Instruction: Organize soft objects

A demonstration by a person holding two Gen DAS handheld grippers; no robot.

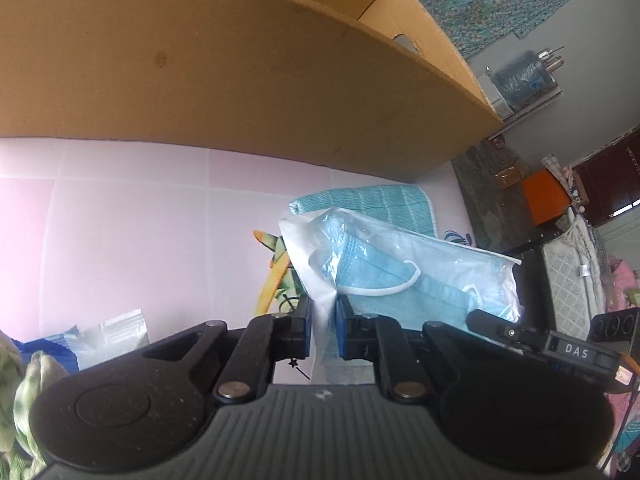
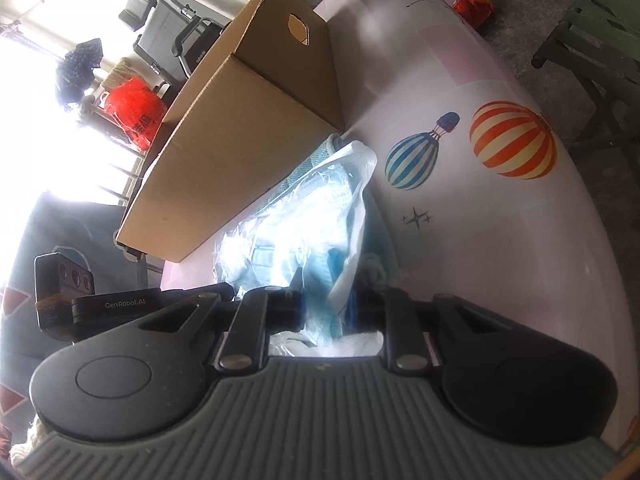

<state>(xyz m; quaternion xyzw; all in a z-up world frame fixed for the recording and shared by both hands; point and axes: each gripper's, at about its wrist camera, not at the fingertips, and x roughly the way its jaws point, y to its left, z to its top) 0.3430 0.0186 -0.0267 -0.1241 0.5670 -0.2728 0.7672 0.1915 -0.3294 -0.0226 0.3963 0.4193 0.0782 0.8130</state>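
A clear plastic bag of blue face masks point(image 1: 400, 264) lies on the pink table cover in front of a cardboard box point(image 1: 240, 80). My left gripper point(image 1: 324, 320) is shut on the bag's white near-left edge, and the film is pinched between its blue pads. In the right wrist view the same mask bag point(image 2: 288, 232) bunches up between the fingers of my right gripper point(image 2: 328, 312), which is shut on its other end. A folded teal cloth point(image 1: 372, 204) lies under and behind the bag, against the box point(image 2: 248, 140). The right gripper's body point(image 1: 540, 344) shows at the lower right of the left wrist view.
Small white and blue packets point(image 1: 108, 336) lie at the near left, beside a green-and-white soft item point(image 1: 24, 380). The table cover point(image 2: 500, 240) carries printed balloons and runs to a curved edge on the right. Furniture and bags stand beyond the table.
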